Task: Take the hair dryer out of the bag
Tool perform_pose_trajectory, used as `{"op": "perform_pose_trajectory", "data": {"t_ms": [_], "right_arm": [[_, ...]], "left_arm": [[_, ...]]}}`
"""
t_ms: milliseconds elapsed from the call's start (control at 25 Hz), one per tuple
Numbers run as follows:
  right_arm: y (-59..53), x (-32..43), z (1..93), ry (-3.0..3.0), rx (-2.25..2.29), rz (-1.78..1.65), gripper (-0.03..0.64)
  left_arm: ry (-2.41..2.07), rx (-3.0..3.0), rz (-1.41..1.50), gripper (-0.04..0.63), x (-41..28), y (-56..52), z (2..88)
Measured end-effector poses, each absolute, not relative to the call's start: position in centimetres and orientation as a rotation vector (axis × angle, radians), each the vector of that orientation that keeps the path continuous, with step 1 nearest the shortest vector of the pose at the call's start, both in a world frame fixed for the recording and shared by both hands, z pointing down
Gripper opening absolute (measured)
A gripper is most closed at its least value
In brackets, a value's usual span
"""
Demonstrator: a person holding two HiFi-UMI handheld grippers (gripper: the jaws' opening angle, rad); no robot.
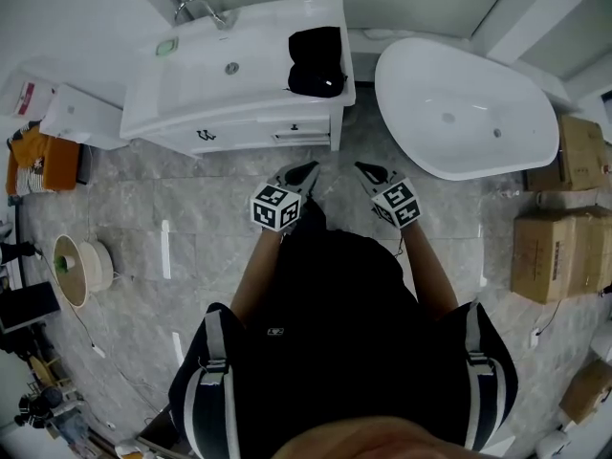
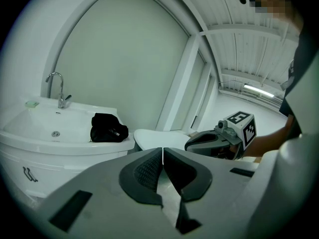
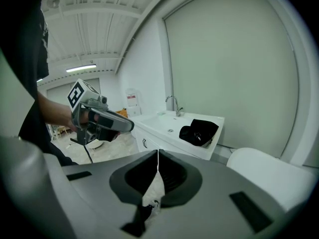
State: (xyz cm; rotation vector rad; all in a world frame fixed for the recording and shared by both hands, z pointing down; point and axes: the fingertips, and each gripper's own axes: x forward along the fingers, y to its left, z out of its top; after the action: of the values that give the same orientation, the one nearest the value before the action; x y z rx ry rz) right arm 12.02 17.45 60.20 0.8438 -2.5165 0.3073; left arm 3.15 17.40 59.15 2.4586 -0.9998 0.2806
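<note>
Bag (image 1: 316, 62) on washstand (image 1: 206, 98) looks soft, floppy, so I'd pinch its top; left gripper (image 1: 304, 169) and right gripper (image 1: 367, 170) clenched, empty.

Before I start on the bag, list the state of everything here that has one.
left gripper: fingers shut, nothing between them.
right gripper: fingers shut, nothing between them.
black bag: resting on the right end of the washbasin counter, untouched; open or zipped, cannot tell.
hair dryer: not visible.
faucet: no water running.
cabinet drawer: closed.
</note>
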Motion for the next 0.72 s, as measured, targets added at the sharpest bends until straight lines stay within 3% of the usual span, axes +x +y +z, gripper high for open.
{"op": "perform_pose_trajectory", "data": {"t_ms": [720], "right_arm": [[14.7,11.1,61.1,-2.489,0.861,0.321,0.063]], "left_arm": [[-1.006,2.431,0.248,0.018,1.9,14.5,59.9]]}}
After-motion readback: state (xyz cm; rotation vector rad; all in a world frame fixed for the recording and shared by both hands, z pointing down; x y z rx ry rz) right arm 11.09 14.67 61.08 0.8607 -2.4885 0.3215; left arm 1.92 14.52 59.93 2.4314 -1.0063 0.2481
